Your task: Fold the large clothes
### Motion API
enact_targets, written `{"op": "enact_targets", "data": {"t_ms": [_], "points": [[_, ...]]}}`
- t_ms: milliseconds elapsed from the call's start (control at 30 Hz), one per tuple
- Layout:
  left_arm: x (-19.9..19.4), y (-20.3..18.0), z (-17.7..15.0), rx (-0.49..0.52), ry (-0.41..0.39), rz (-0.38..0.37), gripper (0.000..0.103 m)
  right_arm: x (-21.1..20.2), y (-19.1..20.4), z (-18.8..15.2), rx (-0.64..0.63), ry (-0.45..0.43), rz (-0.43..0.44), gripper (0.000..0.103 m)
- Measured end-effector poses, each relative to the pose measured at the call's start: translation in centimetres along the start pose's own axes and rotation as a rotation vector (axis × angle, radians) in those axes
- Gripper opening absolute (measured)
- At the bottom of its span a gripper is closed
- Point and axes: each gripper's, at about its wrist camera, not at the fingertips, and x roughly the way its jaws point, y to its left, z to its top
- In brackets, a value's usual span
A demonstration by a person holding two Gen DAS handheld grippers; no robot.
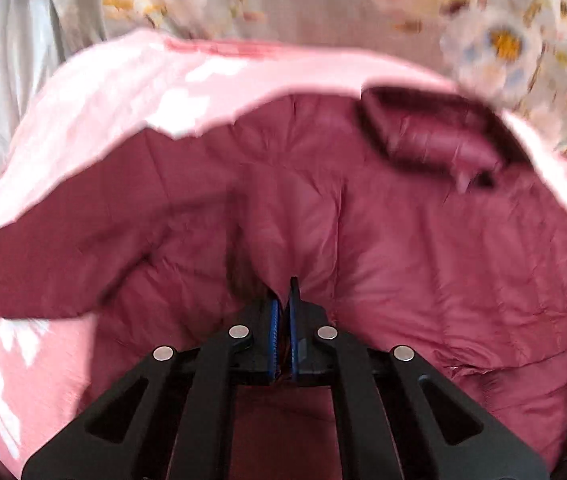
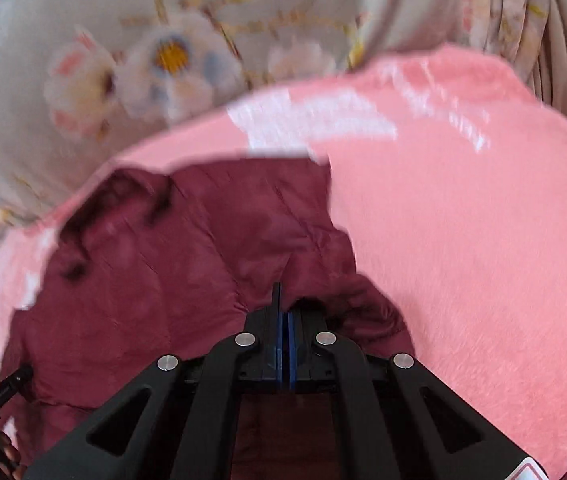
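I count one garment: a maroon padded jacket (image 1: 363,220), lying spread on a pink blanket (image 1: 95,92) with a floral sheet (image 1: 323,4) beyond the jacket's dark-trimmed hood (image 1: 435,136). One sleeve (image 1: 55,256) runs out from the jacket's left side.

Two grippers in use. My left gripper (image 1: 283,300) is pinched closed on a ridge of the jacket's near fabric. My right gripper (image 2: 283,308) has its jaws together at the jacket's near right edge, with cloth bunched at the tips; motion blur leaves me unable to confirm the cloth is caught.

I judge the jacket to be light, puffy and soft, with a slick shell. It will slump and may slip, so take hold at seams or hem.
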Motion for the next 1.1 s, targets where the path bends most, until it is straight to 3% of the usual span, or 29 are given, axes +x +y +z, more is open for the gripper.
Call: {"op": "enact_targets", "data": {"t_ms": [100,300,400,500,600,700,867,1100], "points": [[0.9,-0.3,-1.2,0.021,-0.003,0.016,0.004,1.4,-0.8,-0.9,0.021,0.047,0.006,0.001],[1.2,-1.4,-2.3,0.069,-0.059,0.077,0.006,0.9,-1.0,-1.5,0.011,0.034,-0.027,0.004],[1.0,-0.8,-2.4,0.04,-0.067,0.049,0.007,-3.2,-0.8,-2.3,0.024,-0.083,-0.078,0.013],[0.9,-0.6,-2.4,0.021,-0.07,0.038,0.009,-6.0,2.4,-2.7,-0.055,-0.15,-0.018,0.013],[0.9,-0.7,-2.5,0.024,-0.072,0.045,0.01,-5.4,7.9,-3.4,-0.195,-0.087,0.094,0.013],[0.8,-0.6,-2.5,0.009,-0.074,0.032,0.012,-3.3,11.2,-4.6,-0.251,-0.004,0.136,0.013],[0.9,-0.1,-2.5,-0.015,-0.076,0.011,0.014,-0.1,12.8,-7.2,-0.279,0.1,0.122,0.013],[0.9,-0.1,-2.6,-0.009,-0.078,0.012,0.016,0.7,13.5,-8.8,-0.321,0.09,0.06,0.011]]}}
